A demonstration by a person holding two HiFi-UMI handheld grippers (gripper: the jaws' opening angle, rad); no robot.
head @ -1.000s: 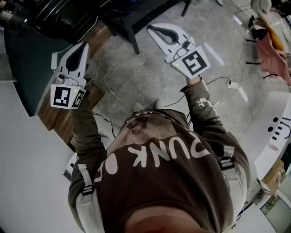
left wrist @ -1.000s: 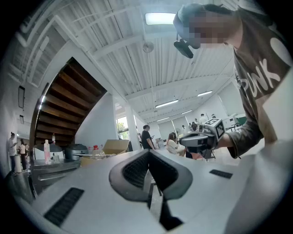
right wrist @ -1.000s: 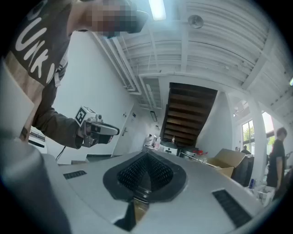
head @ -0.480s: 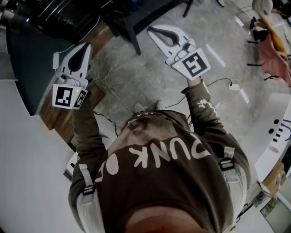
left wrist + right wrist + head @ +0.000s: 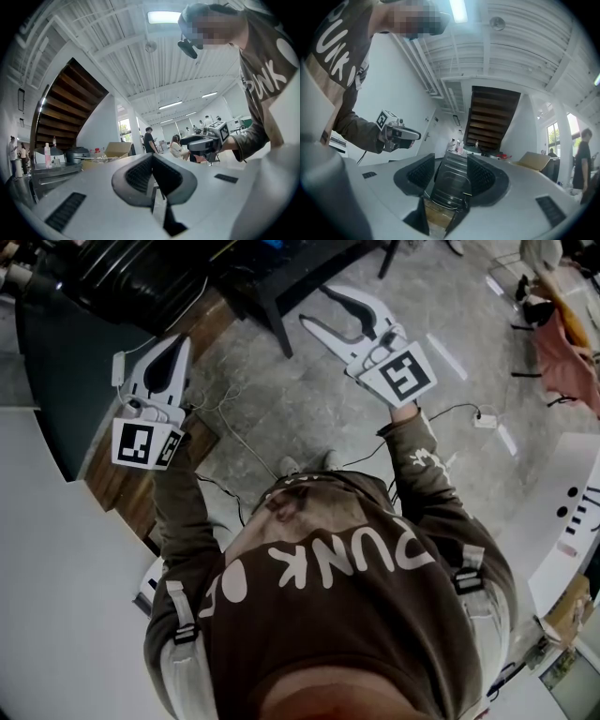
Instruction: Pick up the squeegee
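The person wears a dark brown sweatshirt (image 5: 356, 643) with large white block letters (image 5: 328, 563) across the chest and a small white print (image 5: 419, 457) on the right sleeve. Pale grey shoulder straps (image 5: 175, 601) carry black buckles (image 5: 466, 577).

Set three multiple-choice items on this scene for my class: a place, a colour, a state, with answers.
1. Where do the white cables lie? A on a chair B on the floor C in a box
2. What colour is the sweatshirt? A red B blue C brown
3. On the left gripper, how do the jaws stand? A together B wide apart C clamped on a squeegee
Answers: 1 B, they trail over grey floor; 2 C, brown with white letters; 3 A, its pads meet with nothing between.
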